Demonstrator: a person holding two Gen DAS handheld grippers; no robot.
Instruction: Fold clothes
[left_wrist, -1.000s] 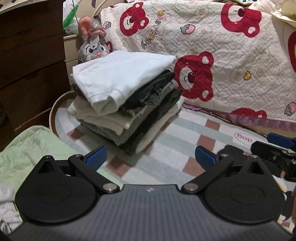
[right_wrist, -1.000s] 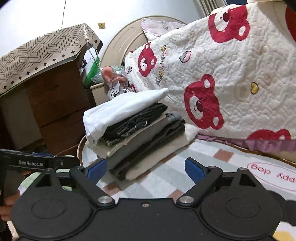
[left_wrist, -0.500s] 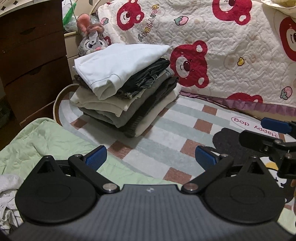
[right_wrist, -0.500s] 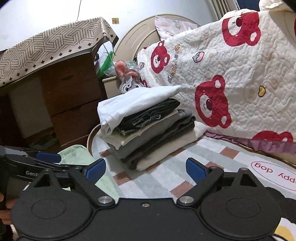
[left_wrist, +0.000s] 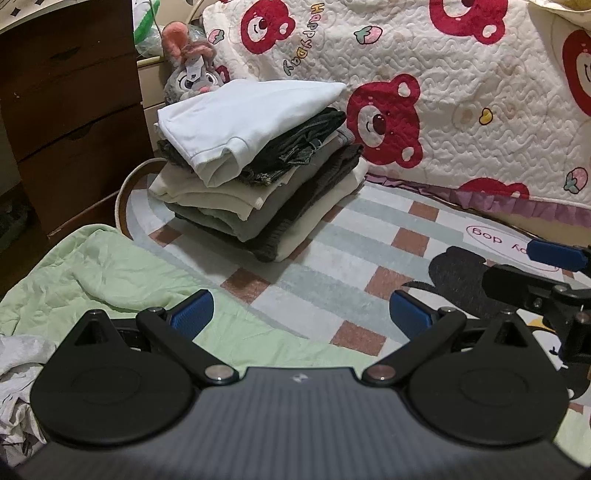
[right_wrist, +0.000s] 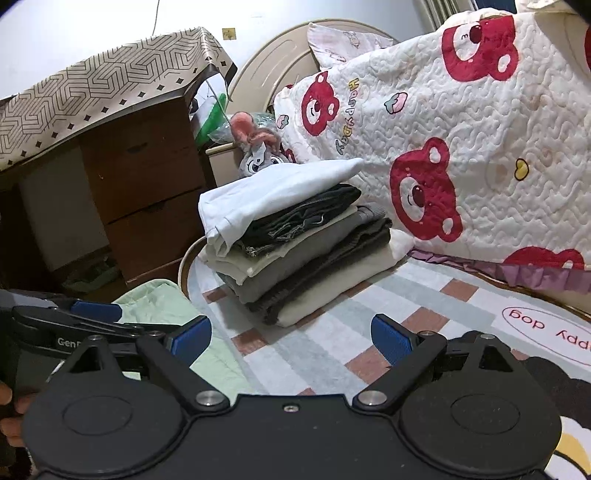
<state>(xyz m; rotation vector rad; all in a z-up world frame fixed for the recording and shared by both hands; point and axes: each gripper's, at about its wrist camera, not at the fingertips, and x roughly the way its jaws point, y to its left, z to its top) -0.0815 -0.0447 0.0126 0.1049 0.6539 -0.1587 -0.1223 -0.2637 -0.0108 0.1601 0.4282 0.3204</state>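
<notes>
Crumpling out of frame, green cloth (left_wrist: 110, 280) hides beneath left gripper (left_wrist: 301, 314).

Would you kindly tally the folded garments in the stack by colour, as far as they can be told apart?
White: 1
Dark denim: 1
Cream: 2, counting the bottom one
Grey: 1
Dark brown knit: 1
Total: 6 visible layers
</notes>
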